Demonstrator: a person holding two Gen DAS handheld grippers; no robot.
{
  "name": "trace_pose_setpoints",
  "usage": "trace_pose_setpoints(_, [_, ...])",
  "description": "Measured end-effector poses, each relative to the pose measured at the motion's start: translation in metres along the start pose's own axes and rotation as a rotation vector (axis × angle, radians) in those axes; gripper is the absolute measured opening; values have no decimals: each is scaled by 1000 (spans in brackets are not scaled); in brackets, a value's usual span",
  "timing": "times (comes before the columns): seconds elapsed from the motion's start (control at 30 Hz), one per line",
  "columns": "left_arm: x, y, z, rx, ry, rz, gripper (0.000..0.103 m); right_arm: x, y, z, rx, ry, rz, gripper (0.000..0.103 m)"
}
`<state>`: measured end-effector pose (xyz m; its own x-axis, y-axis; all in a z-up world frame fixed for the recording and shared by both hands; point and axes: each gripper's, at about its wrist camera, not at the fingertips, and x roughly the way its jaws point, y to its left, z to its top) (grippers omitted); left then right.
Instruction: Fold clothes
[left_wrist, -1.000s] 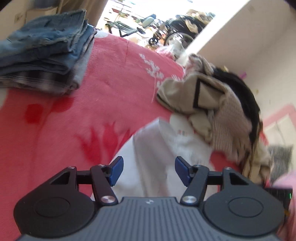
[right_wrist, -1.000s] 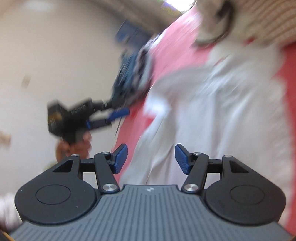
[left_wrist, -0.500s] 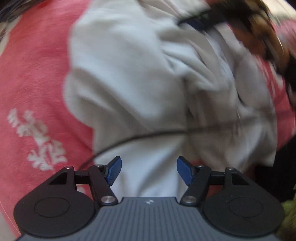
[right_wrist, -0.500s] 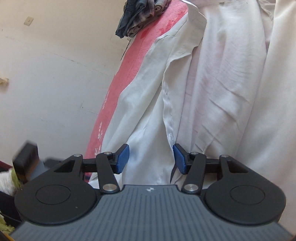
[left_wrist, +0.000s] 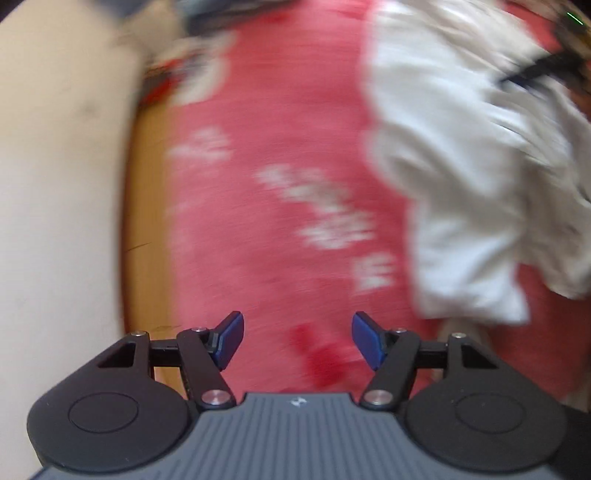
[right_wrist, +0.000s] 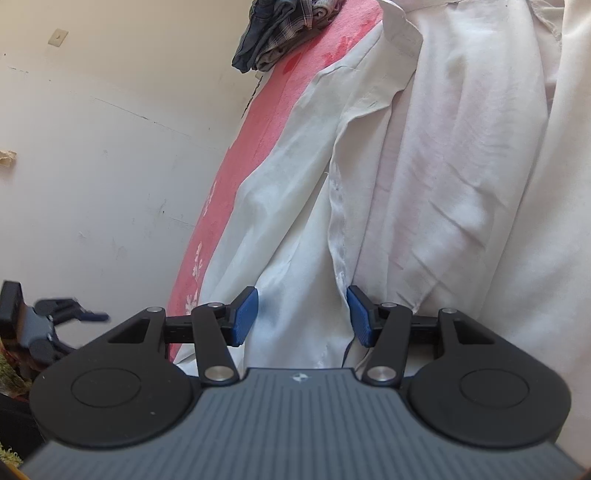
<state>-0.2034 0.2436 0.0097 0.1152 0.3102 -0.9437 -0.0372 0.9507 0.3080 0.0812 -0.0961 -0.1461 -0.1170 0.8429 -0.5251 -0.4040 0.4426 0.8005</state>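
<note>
Jaws stand apart on both grippers, and nothing is clamped in either. Largest in view is the bed, covered by a red blanket (left_wrist: 280, 155) with pale flower prints, set against a cream wall (right_wrist: 110, 155). Across much of it lies the white shirt (right_wrist: 406, 155), spread loosely with long creases, its collar toward the far end and one front edge running down toward the right gripper (right_wrist: 301, 317). It is rumpled and not squared up; I see no neat fold in it, so as a judgement this garment remains to be folded. Beyond it, at the far end of the blanket, sits a small stack of folded clothes (right_wrist: 284, 29), denim and plaid, which looks like finished work. The right gripper hovers just over the shirt's lower part, near a seam. The left gripper (left_wrist: 297, 339) points at bare blanket beside the shirt in a heavily blurred view, apart from the cloth.
</note>
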Motion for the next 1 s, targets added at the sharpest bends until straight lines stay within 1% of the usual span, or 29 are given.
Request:
trace_pose_setpoints(0.03, [0,9,1,-24,-12,5,68,1,0,1,2,5,3,52])
trace_pose_setpoints(0.1, [11,13,9,-67,-28,-43,70,3,-1,4,6,14,9,52])
trace_pose_setpoints(0.17, [40,-1,15,-65,-21,-178,70,5,-1,7,9,24,14,52])
trace_pose_setpoints(0.23, [69,-32,21,-16,12,-298,69,6,0,9,9,26,13,52])
trace_pose_setpoints(0.3, [86,-66,24,30,44,-403,61,2,-1,9,18,20,12,52])
trace_pose_setpoints(0.33, [87,-77,25,49,38,-442,62,1,-1,9,23,17,12,52])
trace_pose_setpoints(0.4, [87,-97,27,89,27,-511,69,0,-1,7,26,11,13,52])
trace_pose_setpoints(0.43, [88,-106,28,119,25,-506,69,0,-1,6,28,8,13,52])
trace_pose_setpoints(0.53, [97,-128,34,203,18,-400,69,-1,-2,4,33,-1,14,52])
trace_pose_setpoints(0.63, [108,-139,37,218,35,-348,67,-3,-2,2,38,-10,15,52])
trace_pose_setpoints(0.67, [109,-141,38,223,30,-326,61,-3,-2,1,40,-13,16,52])
trace_pose_setpoints(0.7, [108,-141,38,221,20,-313,51,-4,-2,0,42,-16,15,52])
trace_pose_setpoints(0.73, [106,-139,40,210,13,-304,44,-5,-1,0,41,-20,11,52])
trace_pose_setpoints(0.8, [101,-126,44,155,19,-319,15,-8,1,0,49,-32,6,52])
trace_pose_setpoints(0.83, [97,-115,47,112,24,-337,9,-11,1,-1,52,-39,6,52])
trace_pose_setpoints(0.87, [91,-103,50,77,18,-345,6,-13,2,-2,55,-46,5,52])
trace_pose_setpoints(0.93, [75,-74,55,19,-32,-333,4,-17,2,-4,59,-60,2,52])
trace_pose_setpoints(1.0, [60,-41,61,-42,-94,-283,3,-22,3,-5,57,-71,-12,52])
